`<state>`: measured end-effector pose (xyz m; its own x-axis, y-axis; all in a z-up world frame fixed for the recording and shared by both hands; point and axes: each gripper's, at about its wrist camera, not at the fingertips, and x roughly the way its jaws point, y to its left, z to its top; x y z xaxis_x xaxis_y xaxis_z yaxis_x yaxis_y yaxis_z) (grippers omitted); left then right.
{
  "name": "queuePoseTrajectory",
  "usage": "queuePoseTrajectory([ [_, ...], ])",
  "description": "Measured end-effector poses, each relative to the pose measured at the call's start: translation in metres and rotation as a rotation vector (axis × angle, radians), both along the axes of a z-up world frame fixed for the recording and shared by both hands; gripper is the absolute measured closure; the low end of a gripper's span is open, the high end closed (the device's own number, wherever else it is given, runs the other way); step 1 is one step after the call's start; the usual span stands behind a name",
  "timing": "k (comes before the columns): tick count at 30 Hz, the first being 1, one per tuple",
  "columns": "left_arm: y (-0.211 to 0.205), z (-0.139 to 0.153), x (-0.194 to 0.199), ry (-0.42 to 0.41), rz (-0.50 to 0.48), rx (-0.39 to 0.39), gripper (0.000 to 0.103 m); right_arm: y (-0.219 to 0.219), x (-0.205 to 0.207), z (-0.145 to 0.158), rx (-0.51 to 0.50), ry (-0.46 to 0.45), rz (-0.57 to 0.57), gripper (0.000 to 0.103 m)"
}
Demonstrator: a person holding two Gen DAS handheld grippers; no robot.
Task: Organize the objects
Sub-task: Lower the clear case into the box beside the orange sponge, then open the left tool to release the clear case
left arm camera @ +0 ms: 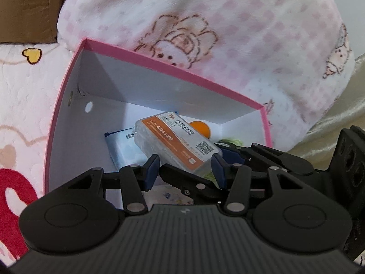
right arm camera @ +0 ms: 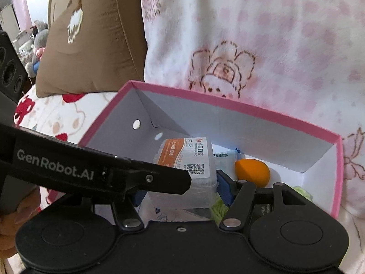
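A clear plastic case [left arm camera: 173, 141] with an orange and white label hangs tilted inside an open box with a pink rim [left arm camera: 173, 65]. My left gripper [left arm camera: 184, 171] is shut on the case's near end, a blue pad on each side. In the right wrist view the same case [right arm camera: 189, 157] sits between the pads of my right gripper [right arm camera: 180, 194], which is also shut on it. The left gripper's black arm [right arm camera: 91, 171] crosses in front from the left. Below the case in the box [right arm camera: 228, 100] lie an orange egg-shaped sponge [right arm camera: 252, 171], a blue and white packet [left arm camera: 123, 148] and something pale green [right arm camera: 301, 191].
The box rests on a plush bedspread with red and pink cartoon prints [left arm camera: 20, 114]. A pink-checked fleece blanket [left arm camera: 205, 22] bulges right behind it. A brown cushion [right arm camera: 91, 45] leans at the back left. A person's hand [right arm camera: 6, 223] shows at the left edge.
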<state>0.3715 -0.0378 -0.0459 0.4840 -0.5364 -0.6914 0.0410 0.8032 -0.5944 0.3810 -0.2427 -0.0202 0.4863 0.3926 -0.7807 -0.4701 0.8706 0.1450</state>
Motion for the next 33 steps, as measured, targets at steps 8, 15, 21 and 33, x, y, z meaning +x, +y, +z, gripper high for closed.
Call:
queuePoseTrajectory([
  [8,0.000,-0.013,0.005,0.016,0.015,-0.004,0.054,0.001,0.005,-0.014,0.002,0.012,-0.043,0.036],
  [15,-0.001,-0.017,0.002,0.017,0.030,0.011,0.057,0.004,0.003,-0.015,-0.007,0.001,-0.050,0.036],
  [21,-0.001,-0.029,0.004,0.022,0.048,0.026,0.066,0.010,-0.005,-0.015,-0.078,-0.019,-0.026,0.037],
  [33,-0.004,-0.025,0.007,0.026,0.057,0.053,0.068,0.004,-0.008,-0.013,-0.062,-0.048,-0.059,0.042],
])
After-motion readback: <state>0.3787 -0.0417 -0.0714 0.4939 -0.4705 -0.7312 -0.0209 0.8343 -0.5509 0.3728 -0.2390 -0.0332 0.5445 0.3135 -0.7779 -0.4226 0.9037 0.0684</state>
